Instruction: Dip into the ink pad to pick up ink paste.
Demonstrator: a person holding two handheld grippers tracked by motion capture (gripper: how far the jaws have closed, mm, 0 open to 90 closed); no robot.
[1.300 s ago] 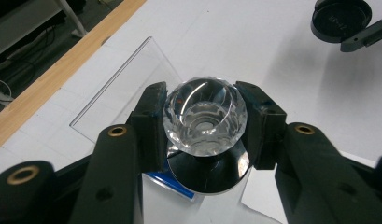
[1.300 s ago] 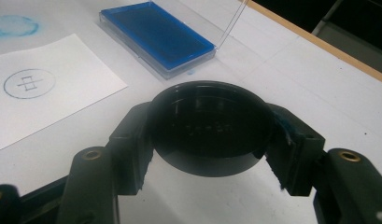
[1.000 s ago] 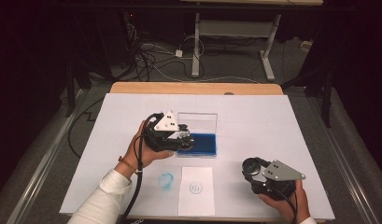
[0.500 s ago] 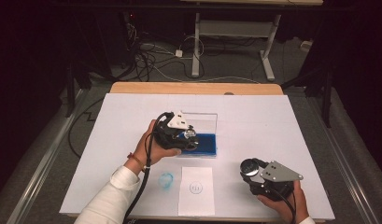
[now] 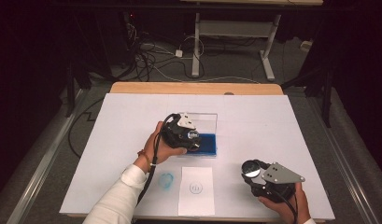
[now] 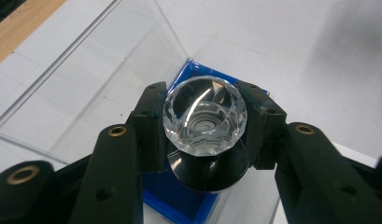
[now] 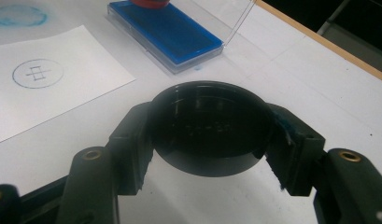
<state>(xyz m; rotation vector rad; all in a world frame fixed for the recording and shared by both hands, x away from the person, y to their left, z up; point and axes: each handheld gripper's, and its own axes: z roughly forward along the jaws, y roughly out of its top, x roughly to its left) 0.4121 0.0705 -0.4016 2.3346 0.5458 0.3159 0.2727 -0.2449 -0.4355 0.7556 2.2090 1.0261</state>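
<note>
Stamp work is in hand on the white table [image 5: 282, 121], with the blue ink pad [image 7: 166, 32] in its clear case near the middle. The case's see-through lid [image 6: 81, 79] stands open, tilted up and back, so the blue felt is bare for inking. Nothing else lies in the case besides the pad.

Over that pad the left gripper [image 6: 205, 123] holds the stamp [image 6: 205, 122] by its faceted clear knob, jaws closed snugly on either side, the black base pointing down at the blue surface. From the high view I judge it sits on or just above the pad; contact itself cannot be told. Held upright like this, the face would meet the ink flat.

Near the front right of the table, well apart from the pad, the right gripper [image 7: 208, 140] is closed on a round black cap [image 7: 209, 133], probably the stamp's cover, kept out of the way.

Between the two hands lies a white paper [image 5: 196, 190] bearing one round blue print [image 7: 37, 73]. Just left of it a blue smudge [image 5: 166, 180] marks the table.
</note>
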